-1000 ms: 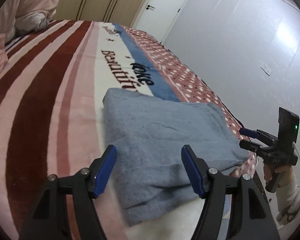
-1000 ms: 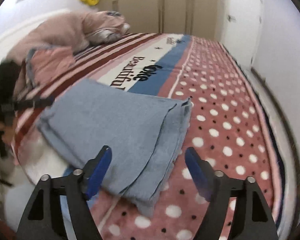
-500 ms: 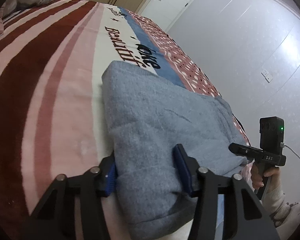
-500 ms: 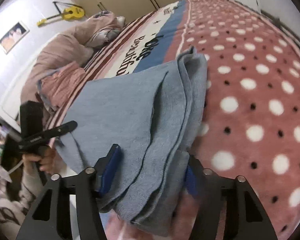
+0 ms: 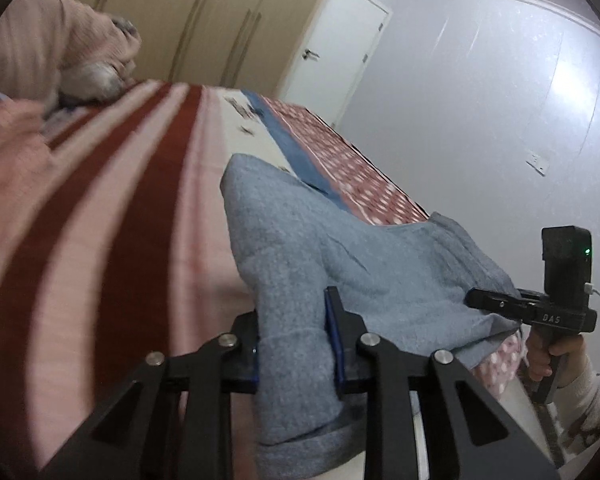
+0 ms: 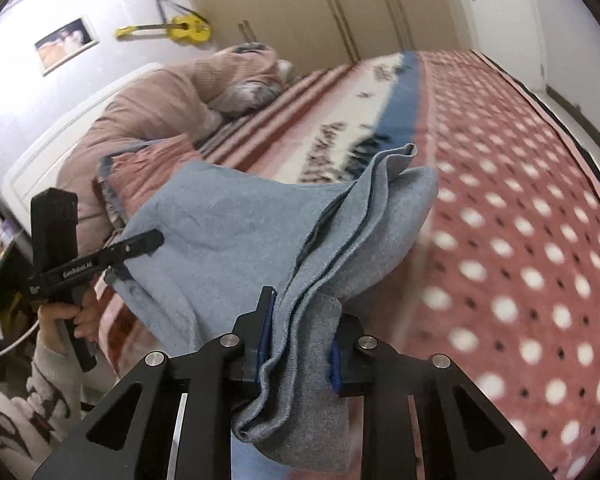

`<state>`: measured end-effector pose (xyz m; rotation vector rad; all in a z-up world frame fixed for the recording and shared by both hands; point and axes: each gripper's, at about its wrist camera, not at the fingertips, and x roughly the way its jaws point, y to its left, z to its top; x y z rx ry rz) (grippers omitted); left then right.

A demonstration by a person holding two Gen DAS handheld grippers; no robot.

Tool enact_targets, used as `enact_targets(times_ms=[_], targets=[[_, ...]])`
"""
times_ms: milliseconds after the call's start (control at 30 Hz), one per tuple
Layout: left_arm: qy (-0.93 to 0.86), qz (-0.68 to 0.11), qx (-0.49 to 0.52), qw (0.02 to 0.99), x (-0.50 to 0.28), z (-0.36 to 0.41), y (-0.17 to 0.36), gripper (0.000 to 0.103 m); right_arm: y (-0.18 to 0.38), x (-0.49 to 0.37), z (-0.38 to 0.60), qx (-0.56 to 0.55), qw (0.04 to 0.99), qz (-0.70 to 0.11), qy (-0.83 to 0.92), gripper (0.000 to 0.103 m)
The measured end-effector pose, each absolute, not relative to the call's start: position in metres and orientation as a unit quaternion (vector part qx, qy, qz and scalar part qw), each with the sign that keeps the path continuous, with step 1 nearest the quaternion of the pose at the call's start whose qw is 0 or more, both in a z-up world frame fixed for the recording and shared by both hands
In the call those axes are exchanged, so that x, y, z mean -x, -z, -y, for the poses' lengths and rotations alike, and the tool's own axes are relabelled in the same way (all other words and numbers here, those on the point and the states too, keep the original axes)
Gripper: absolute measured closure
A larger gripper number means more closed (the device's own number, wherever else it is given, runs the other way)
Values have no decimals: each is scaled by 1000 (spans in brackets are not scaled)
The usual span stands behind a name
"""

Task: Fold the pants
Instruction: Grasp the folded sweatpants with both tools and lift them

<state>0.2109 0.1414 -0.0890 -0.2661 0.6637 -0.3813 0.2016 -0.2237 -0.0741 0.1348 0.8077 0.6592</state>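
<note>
The bed [image 6: 520,208] carried a blanket [image 5: 112,216] with dark red and pink stripes on the left, a cream band with black lettering and a blue stripe in the middle, and white dots on pink at the right. The grey pants [image 6: 236,216] lay partly on it at the near edge. A pink quilt [image 6: 160,108] was heaped at the far left.

Black left claw [image 5: 296,344], blue pads [image 5: 334,336], silver screws.
</note>
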Motion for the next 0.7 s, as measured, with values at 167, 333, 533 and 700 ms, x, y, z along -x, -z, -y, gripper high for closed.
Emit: enact_targets(times_ms=[167, 333, 533, 700], targets=[[125, -304, 119, 937, -186, -214, 70, 81, 61, -204, 153, -70, 856, -367, -357, 86], [67, -312, 106, 942, -170, -286, 68, 81, 67, -213, 63, -70, 832, -371, -406, 86], [-25, -339, 84, 937, -153, -371, 75, 82, 83, -209, -44, -53, 809, -369, -454, 86], [-71, -386, 88, 916, -155, -409, 111, 82, 107, -199, -99, -37, 795, -378, -473, 86]])
